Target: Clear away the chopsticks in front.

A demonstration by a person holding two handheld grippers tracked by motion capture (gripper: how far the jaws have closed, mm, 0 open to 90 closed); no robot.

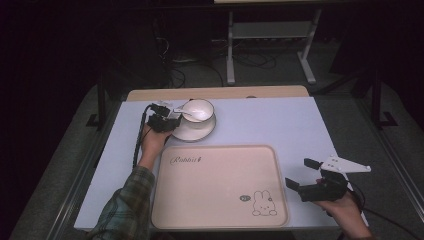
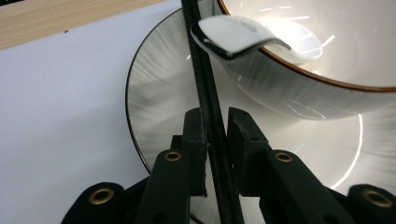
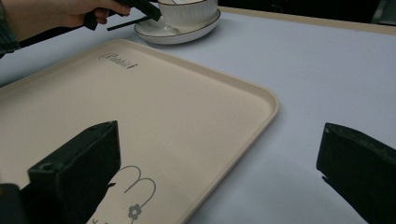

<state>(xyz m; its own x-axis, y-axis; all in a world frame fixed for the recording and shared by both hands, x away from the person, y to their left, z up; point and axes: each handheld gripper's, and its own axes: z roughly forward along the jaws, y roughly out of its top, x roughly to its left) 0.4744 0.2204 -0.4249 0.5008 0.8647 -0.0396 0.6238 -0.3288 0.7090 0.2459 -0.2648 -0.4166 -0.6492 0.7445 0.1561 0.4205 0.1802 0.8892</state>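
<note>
The left tongs (image 1: 172, 120) sit at the saucer's (image 1: 202, 132) nine-o'clock rim, jaws nearly together around their own black cable. The bowl (image 1: 199, 111) with its white spoon (image 1: 195, 114) stands on that saucer, near the table's (image 1: 280, 120) far edge. Right tongs (image 1: 301, 175) hang wide apart just off the tray's (image 1: 210, 195) three-o'clock edge; bare table lies beyond. The left gripper view shows the spoon handle (image 2: 233, 37) overhanging the bowl's rim.
</note>
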